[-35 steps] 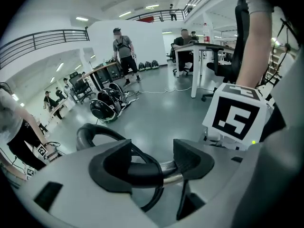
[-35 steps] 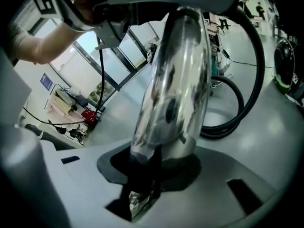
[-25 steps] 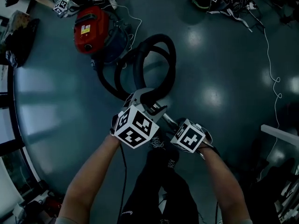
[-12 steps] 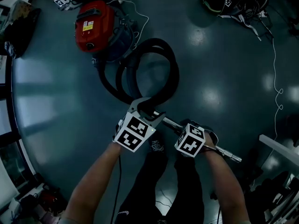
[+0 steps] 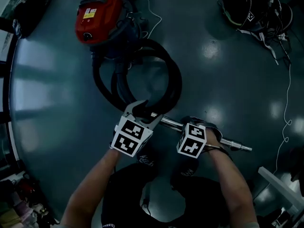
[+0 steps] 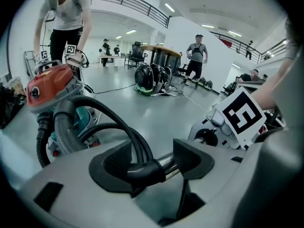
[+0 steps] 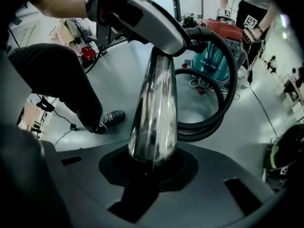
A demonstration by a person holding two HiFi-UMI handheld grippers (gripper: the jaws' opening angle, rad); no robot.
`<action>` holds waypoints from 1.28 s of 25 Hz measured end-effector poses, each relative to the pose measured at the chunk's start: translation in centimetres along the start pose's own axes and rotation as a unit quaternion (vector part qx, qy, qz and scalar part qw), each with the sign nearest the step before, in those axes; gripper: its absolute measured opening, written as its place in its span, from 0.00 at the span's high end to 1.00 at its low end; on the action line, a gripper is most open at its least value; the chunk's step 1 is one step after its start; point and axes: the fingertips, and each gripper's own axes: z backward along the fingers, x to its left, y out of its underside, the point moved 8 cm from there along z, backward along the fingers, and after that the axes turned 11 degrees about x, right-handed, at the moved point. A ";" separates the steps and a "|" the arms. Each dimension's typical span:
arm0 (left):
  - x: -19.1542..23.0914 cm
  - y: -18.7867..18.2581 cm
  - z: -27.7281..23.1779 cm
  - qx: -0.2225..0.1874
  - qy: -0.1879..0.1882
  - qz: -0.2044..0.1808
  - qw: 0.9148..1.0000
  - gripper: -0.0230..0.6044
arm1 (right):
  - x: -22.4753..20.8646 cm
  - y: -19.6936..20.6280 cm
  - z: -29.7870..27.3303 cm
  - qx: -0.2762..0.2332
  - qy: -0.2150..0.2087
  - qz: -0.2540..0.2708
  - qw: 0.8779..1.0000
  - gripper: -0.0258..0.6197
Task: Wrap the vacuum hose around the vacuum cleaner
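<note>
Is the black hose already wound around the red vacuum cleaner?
No, in the head view the hose lies in loops on the floor beside the red vacuum cleaner, not around it.

Vacuum cleaner (image 5: 97, 18) sits far left on the floor (image 5: 52, 103), with the hose (image 5: 175, 77) looped just before it. Nearer, the wand (image 5: 228, 144) runs crosswise: left gripper (image 5: 141, 110) at its hose end, right gripper (image 5: 191, 127) further right.

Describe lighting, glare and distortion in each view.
Head view: dim, bluish, bright reflections glaring off the floor. Left gripper view: bright, fisheye-curved, hose cuff sharp between the jaws. Right gripper view: metal tube shows mirror reflections, corners vignetted black.
</note>
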 end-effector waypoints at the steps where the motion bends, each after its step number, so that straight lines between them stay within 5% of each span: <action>1: 0.5 0.4 -1.1 -0.001 -0.008 0.004 1.000 0.51 | -0.8 0.0 -1.2 -0.001 0.007 0.013 1.000 0.81; 12: 6.2 5.4 -9.9 0.016 -0.023 0.026 0.999 0.52 | -7.7 -1.0 -12.6 0.008 0.093 0.129 0.987 0.81; 22: 9.5 7.9 -14.0 0.015 -0.080 0.028 0.996 0.52 | -11.0 -3.5 -19.4 -0.050 0.059 0.155 0.985 0.81; 32: 9.7 11.3 -18.3 0.017 -0.089 0.128 0.988 0.52 | -12.6 -2.9 -23.8 -0.021 0.049 0.234 0.971 0.81</action>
